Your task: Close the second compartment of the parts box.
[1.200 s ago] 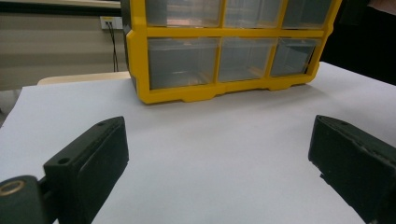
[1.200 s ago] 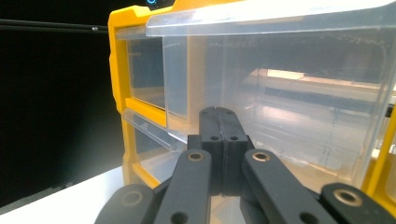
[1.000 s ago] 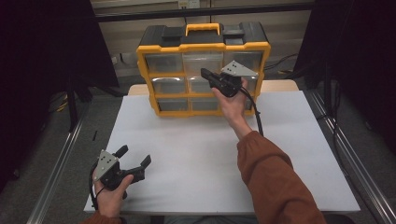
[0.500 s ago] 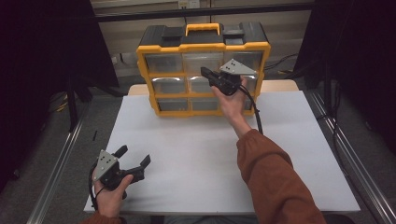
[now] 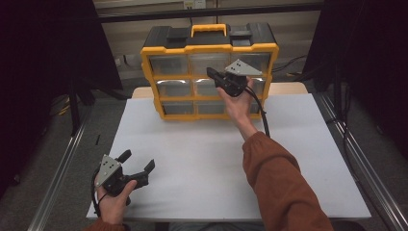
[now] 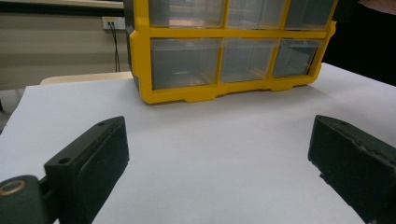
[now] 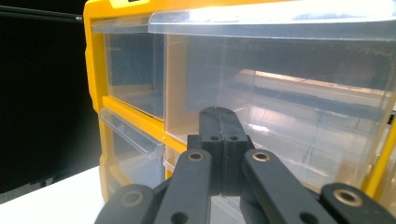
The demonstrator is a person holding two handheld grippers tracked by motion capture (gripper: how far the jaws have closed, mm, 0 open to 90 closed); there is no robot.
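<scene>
— Where was the drawer cabinet?

— Stood at twelve o'clock on the white desk, yellow frame, black top, clear drawers facing six o'clock.

— And the right gripper?

— Raised against the cabinet's middle row, toward three o'clock of its front. Fingers pressed flat together, nothing seen between them, tips just short of a clear drawer.

— The left gripper?

— Held low at seven o'clock, well apart from the cabinet. Fingers spread wide, empty, bare desk between them.
</scene>
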